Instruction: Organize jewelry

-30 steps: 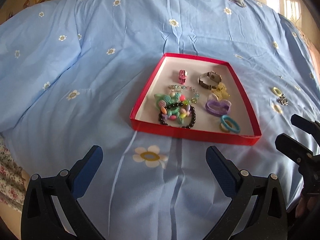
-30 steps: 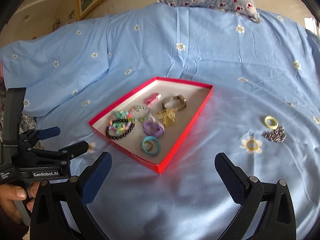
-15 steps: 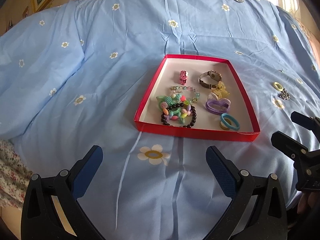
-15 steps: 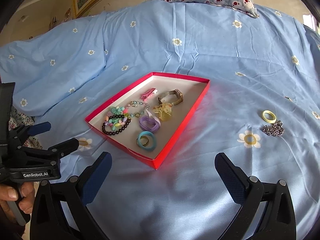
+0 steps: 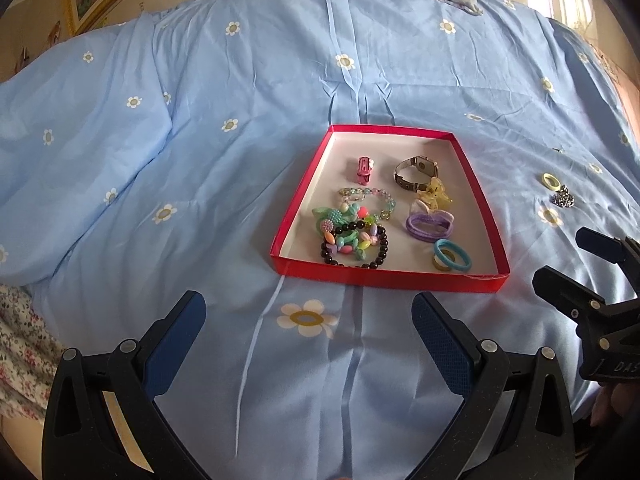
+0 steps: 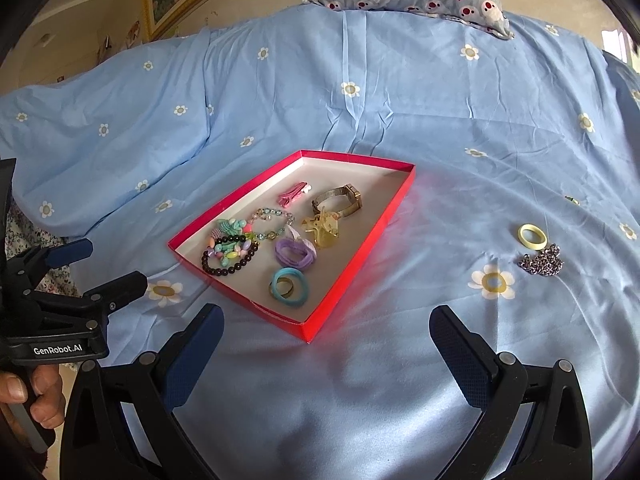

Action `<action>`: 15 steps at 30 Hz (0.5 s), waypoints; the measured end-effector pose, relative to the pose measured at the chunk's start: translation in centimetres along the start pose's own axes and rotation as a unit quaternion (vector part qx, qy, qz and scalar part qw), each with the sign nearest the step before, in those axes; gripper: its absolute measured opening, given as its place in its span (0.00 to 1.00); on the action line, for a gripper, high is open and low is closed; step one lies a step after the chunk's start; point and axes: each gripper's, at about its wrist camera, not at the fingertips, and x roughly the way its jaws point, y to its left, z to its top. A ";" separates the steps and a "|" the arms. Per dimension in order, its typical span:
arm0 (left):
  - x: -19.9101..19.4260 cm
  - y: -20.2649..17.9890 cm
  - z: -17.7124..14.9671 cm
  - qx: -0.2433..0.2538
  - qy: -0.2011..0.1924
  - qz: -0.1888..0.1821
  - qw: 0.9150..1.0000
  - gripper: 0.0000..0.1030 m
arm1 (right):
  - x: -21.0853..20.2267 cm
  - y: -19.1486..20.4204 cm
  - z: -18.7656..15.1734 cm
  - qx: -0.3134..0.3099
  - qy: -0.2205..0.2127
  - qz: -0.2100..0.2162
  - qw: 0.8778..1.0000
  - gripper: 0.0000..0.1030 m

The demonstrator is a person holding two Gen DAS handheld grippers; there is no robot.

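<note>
Red tray (image 6: 362, 254) mid-bed, most jewelry inside. Yellow ring (image 6: 532, 236) and chain (image 6: 541, 261) loose on blue sheet (image 6: 400, 92), right of tray. Both claws pulled back since earlier; left gripper (image 5: 308, 316), right gripper (image 6: 326, 328) spread, empty. Two pieces remain.

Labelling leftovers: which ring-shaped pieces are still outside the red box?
Only the pale yellow ring, lying on the blue sheet right of the red box, beside the small chain. The blue ring sits inside the box.

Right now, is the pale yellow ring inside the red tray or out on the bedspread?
Out. The pale yellow ring lies on the blue bedspread, right of the red tray, beside a small silver chain.
</note>
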 end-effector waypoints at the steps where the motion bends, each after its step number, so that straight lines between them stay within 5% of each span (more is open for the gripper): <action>1: 0.0 0.0 0.0 -0.001 0.000 -0.001 1.000 1.00 | 0.0 0.0 0.0 0.000 0.000 0.000 1.000 1.00; 15: -0.5 0.0 0.1 -0.003 -0.003 -0.003 1.000 1.00 | 0.0 0.0 0.0 -0.001 -0.002 0.000 1.000 1.00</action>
